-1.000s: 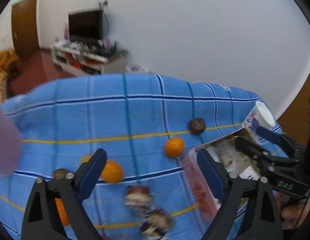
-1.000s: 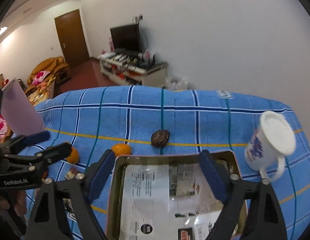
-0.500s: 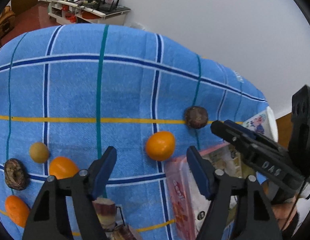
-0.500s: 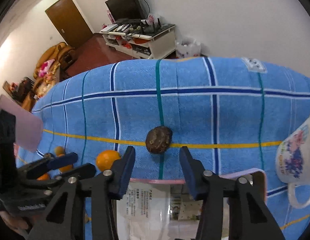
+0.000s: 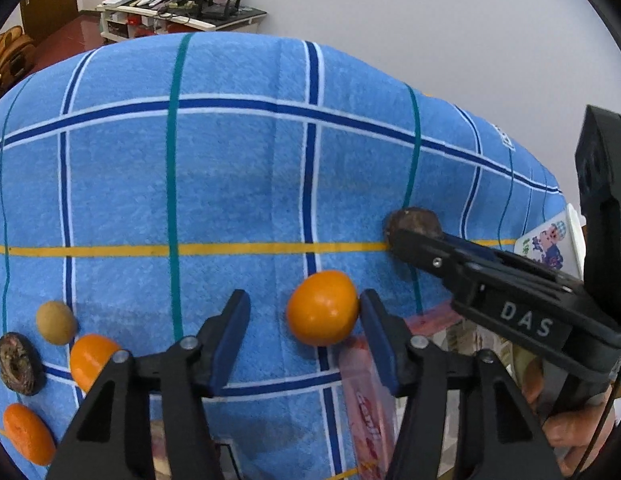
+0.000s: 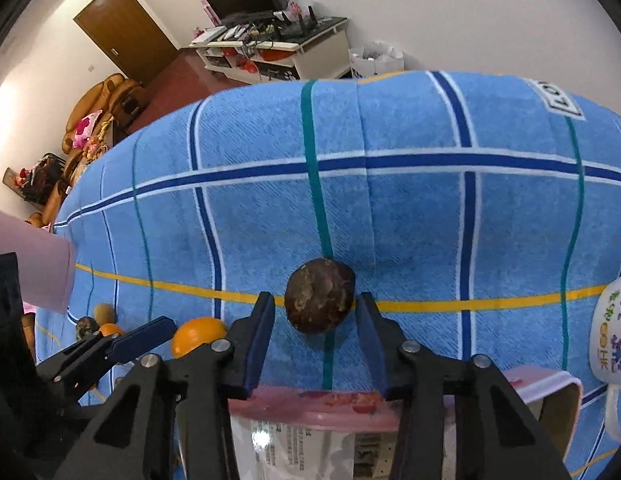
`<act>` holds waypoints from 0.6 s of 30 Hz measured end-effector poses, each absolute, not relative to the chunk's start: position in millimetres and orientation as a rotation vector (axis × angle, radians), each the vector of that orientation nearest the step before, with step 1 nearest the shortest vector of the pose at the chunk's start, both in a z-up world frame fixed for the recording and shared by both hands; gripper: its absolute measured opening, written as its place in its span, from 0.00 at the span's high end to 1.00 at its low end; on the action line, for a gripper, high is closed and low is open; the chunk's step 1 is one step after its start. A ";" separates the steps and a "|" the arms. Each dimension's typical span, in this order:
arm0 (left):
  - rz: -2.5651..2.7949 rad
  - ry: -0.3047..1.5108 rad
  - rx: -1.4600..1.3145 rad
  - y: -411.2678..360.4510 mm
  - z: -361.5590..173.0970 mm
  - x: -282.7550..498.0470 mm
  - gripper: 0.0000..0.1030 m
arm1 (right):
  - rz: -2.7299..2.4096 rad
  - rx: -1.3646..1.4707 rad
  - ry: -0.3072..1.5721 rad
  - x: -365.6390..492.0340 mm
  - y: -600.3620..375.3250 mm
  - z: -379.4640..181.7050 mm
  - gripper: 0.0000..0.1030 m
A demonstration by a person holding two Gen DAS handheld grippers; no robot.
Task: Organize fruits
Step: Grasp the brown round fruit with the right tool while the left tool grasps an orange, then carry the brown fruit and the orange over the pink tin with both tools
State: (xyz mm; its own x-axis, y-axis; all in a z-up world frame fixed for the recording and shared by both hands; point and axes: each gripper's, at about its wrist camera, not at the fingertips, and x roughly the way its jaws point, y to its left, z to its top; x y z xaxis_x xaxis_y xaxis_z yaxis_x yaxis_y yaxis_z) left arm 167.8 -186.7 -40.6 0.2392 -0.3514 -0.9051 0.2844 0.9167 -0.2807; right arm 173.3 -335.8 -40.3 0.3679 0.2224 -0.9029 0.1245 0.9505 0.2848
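Both tongs point steeply downward. Left tongs (image 5: 304,332) and right tongs (image 6: 315,330) have just been closing, jaws apparently not yet pressing. A hand (image 5: 578,430) grips the right handle.

Both cameras ride on hand-held grippers and look steeply down, close over the blue checked cloth (image 5: 238,184). The left wrist view faces the orange (image 5: 322,307) at 6 o'clock; the right wrist view faces the brown fruit (image 6: 319,295), also 6 o'clock. Both views share these fruits, the pink tin (image 6: 310,406) and the TV stand (image 6: 270,48) at 12 o'clock.
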 end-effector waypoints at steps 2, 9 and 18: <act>-0.437 1.252 -0.056 -188.3 -44.1 172.0 0.54 | 0.058 0.324 1.200 176.0 -335.5 -43.9 0.63; -0.470 1.242 -0.052 -186.0 -51.4 177.2 0.63 | 0.053 0.286 1.179 174.1 -331.6 -43.9 0.64; -0.469 1.186 -0.094 -160.9 -33.1 172.9 0.64 | 0.045 0.288 1.095 163.4 -327.5 -29.0 0.64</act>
State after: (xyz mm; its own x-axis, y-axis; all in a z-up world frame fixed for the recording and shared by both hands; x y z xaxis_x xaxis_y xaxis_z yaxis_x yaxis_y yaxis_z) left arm 172.9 -160.9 -33.1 0.2922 -0.3996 -0.8689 0.3024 0.9005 -0.3124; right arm 163.4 -327.5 -29.0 0.4614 0.1775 -0.8693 0.1050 0.9620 0.2522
